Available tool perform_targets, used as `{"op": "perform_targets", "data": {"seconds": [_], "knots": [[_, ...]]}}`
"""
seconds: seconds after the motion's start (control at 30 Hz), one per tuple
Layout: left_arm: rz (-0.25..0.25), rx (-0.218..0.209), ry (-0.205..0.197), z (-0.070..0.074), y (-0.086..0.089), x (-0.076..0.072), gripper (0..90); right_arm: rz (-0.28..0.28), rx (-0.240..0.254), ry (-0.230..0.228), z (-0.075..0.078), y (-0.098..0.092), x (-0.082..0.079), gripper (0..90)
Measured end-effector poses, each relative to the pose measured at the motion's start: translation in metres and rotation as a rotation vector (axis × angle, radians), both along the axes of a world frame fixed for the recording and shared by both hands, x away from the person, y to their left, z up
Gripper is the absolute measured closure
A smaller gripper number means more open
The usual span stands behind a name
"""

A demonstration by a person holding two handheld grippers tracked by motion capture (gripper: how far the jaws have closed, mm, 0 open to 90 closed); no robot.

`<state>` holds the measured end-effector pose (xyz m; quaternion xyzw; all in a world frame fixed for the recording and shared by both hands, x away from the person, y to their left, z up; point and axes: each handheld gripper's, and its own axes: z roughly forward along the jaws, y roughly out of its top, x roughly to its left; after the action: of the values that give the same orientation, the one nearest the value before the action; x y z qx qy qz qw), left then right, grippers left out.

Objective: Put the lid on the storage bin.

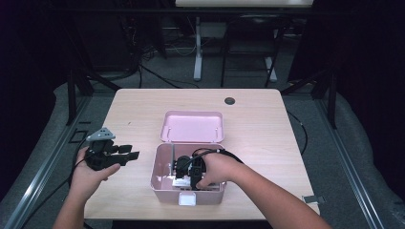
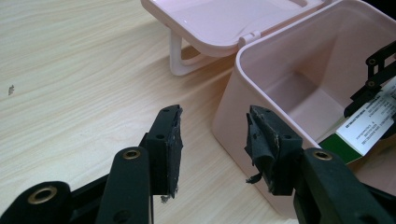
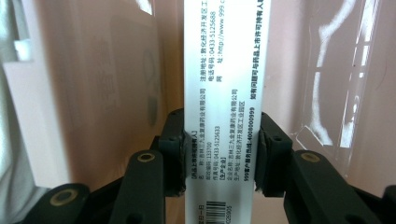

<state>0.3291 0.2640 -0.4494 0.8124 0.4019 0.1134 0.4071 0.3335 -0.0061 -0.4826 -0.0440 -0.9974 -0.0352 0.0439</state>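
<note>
Right gripper view has the right claw clamped on a white medicine carton, down inside the pink box at the bench's 6 o'clock. Looks like packing or unpacking, can't tell. Left claw gapes empty at 9 o'clock; next move needs a straight vertical path past the walls

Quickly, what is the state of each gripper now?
Left gripper: open, empty, beside the pink plastic box.
Right gripper: closed on a white printed carton inside that box.
</note>
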Motion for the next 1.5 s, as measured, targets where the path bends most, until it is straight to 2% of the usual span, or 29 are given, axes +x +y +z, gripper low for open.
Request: {"op": "perform_targets", "data": {"seconds": [0.4,0.5,0.63,0.8,1.0,1.17,1.27,1.5], "knots": [[0.002,-0.004,-0.003,0.0,0.001,0.0,54.9,-0.002,-0.003,-0.008,0.001,0.0,-0.001,60.2],[0.002,-0.004,-0.004,0.0,0.001,0.0,54.9,-0.008,0.009,-0.005,0.003,-0.001,-0.001,58.7],[0.003,-0.004,-0.001,0.0,0.001,0.0,54.9,0.011,0.022,-0.022,0.013,0.002,-0.006,58.3],[0.0,-0.005,-0.001,0.002,0.002,-0.001,54.9,0.03,0.005,-0.041,0.021,0.005,-0.011,59.7],[0.007,-0.011,-0.01,0.002,0.002,-0.001,54.9,0.024,0.007,-0.049,0.027,0.004,-0.011,60.1],[0.006,-0.009,-0.01,0.003,0.003,-0.001,54.9,0.012,0.05,-0.055,0.042,0.002,-0.009,61.7],[0.003,-0.007,-0.01,0.003,0.002,-0.001,54.9,0.011,0.054,-0.073,0.05,0.0,-0.009,62.2],[0.003,-0.007,-0.01,0.002,0.002,-0.001,54.9,0.0,0.062,-0.086,0.058,-0.003,-0.009,62.6]]}}
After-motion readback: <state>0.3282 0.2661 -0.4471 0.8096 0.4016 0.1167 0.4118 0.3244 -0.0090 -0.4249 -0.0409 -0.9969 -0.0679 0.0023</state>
